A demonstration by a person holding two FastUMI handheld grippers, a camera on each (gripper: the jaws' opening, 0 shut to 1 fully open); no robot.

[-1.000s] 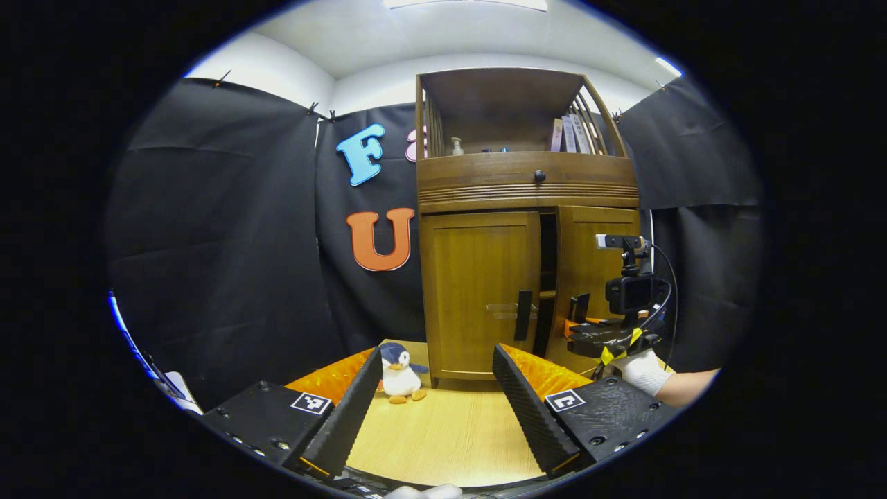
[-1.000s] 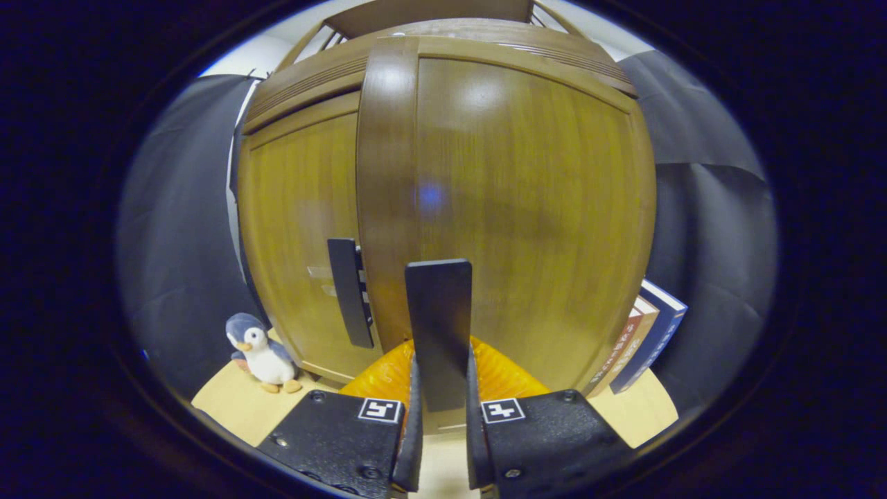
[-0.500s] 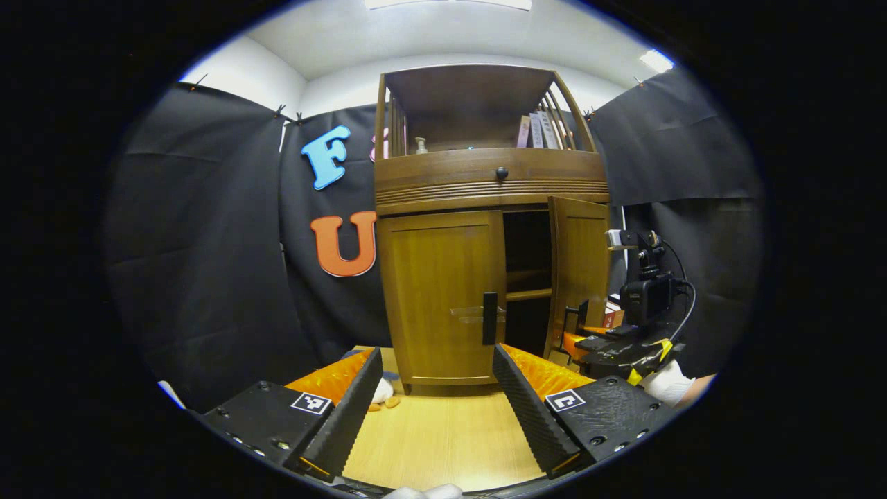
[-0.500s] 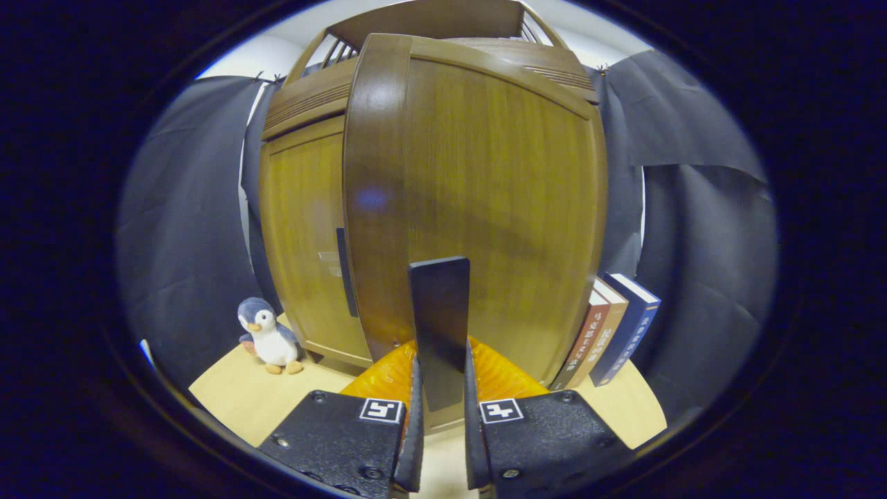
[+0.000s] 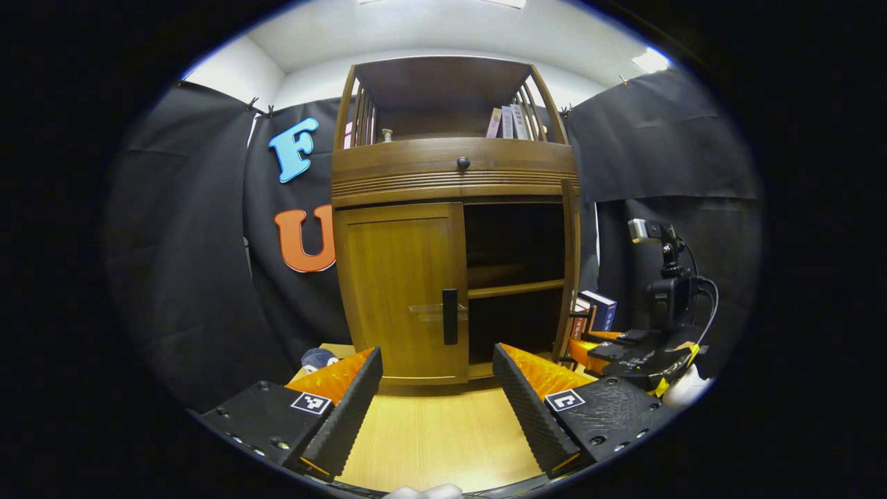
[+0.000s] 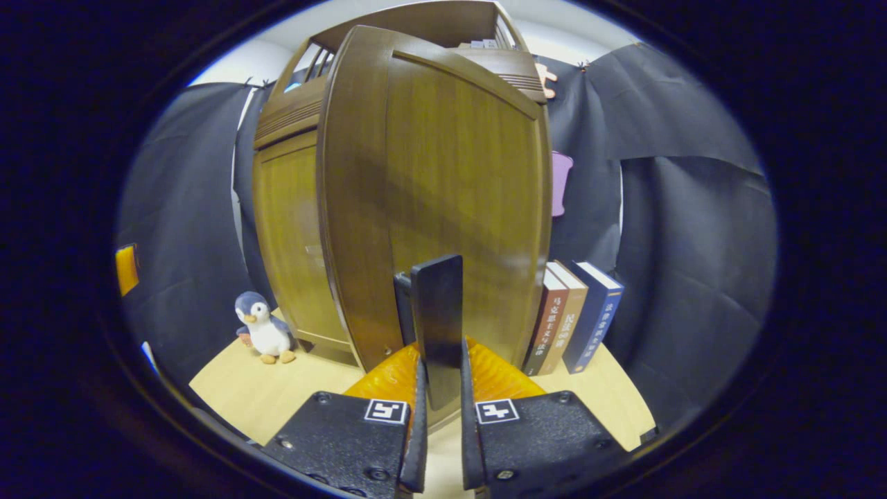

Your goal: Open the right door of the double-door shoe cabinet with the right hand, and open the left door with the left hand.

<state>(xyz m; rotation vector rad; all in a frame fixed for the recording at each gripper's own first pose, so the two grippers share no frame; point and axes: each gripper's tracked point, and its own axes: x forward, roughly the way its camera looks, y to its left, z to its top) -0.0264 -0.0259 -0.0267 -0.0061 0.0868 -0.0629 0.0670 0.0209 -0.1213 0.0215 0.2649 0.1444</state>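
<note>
The right door (image 6: 443,180) is swung wide, its handle (image 6: 436,326) clamped between the right gripper (image 6: 439,423) fingers. The left gripper (image 5: 436,395) is held wide open, empty, before the closed left door (image 5: 398,291).

Brown wood cabinet (image 5: 450,173), black door handles (image 6: 436,326); grey-white penguin toy (image 6: 263,333) lower left; brown, tan, navy books (image 6: 575,315); black-orange grippers (image 5: 436,402).
</note>
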